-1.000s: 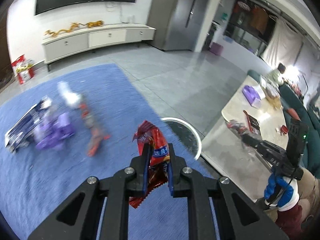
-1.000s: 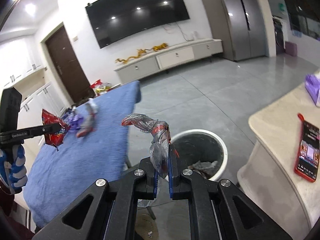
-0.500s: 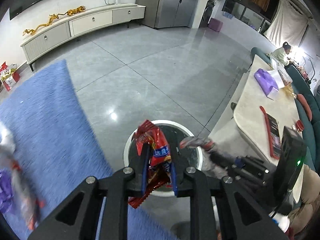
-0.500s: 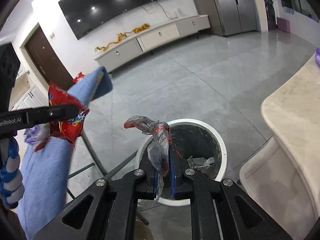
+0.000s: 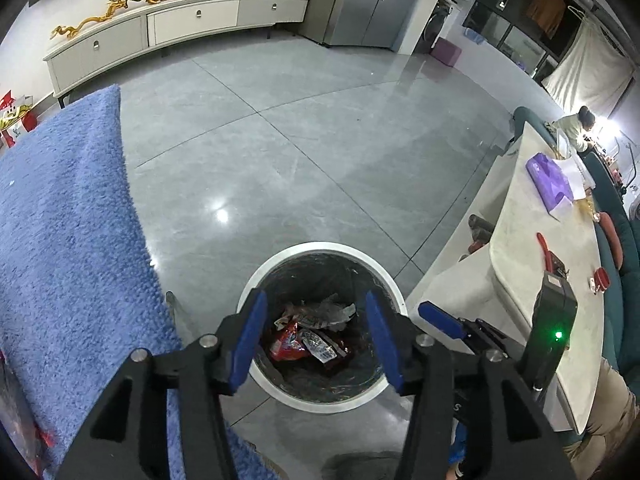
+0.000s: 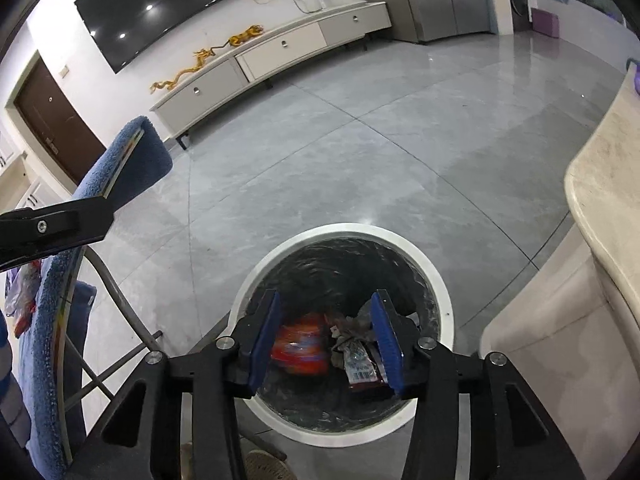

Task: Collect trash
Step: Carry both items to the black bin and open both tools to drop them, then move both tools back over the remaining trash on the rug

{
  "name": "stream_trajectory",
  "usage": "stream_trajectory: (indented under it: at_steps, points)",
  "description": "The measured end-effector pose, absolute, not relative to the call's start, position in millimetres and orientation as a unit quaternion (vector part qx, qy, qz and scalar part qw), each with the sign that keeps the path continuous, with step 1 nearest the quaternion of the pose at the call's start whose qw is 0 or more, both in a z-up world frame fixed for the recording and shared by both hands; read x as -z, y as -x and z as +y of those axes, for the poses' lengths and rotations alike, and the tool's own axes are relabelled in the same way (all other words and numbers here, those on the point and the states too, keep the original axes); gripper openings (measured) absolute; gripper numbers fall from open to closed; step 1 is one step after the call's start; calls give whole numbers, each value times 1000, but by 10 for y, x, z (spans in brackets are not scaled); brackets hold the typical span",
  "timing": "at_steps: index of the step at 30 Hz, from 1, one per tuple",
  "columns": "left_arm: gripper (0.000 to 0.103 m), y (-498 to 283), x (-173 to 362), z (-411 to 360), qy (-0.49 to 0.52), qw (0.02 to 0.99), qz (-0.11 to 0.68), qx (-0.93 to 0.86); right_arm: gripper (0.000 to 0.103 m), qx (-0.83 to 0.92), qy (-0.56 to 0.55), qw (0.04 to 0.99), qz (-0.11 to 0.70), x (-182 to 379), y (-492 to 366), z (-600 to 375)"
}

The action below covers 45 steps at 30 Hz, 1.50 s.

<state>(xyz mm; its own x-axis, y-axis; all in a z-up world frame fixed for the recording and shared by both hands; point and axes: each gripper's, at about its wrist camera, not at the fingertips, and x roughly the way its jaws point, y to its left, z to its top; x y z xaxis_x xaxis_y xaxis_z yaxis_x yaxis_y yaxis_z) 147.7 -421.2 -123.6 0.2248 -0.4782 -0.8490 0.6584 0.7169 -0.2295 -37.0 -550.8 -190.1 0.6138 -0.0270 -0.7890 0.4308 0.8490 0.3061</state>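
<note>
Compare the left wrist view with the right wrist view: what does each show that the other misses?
Left wrist only: the purple pack on the long pale counter, a seated person, and the right claw from the side.

Right wrist only: the wall TV, the brown door, and the table's folding legs.

Both: each claw open above the white-rimmed bin, a red wrapper inside, and the blue tablecloth.

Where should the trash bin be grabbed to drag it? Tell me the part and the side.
Take the trash bin by its white rim, on the near arc, coming straight down with one finger inside and one outside. It stands upright and open; the round body looks too wide for the jaws, while the lip is thin.
</note>
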Motion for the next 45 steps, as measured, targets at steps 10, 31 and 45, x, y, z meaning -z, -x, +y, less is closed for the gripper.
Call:
stream_trajectory:
  at_steps: [10,31,45]
  points:
    - [54,-1145,743,-3755,-83,814,450,358,56,139,-232,884,381,1360,770,-5375]
    - [56,-289,-479,-1490,-25,943,262,202,73,67,-123,961,237,-559,1372,-3781]
    - [67,-147,-606,38,40,968,226,102,73,8,-61,973,224,-871,1004,-2712]
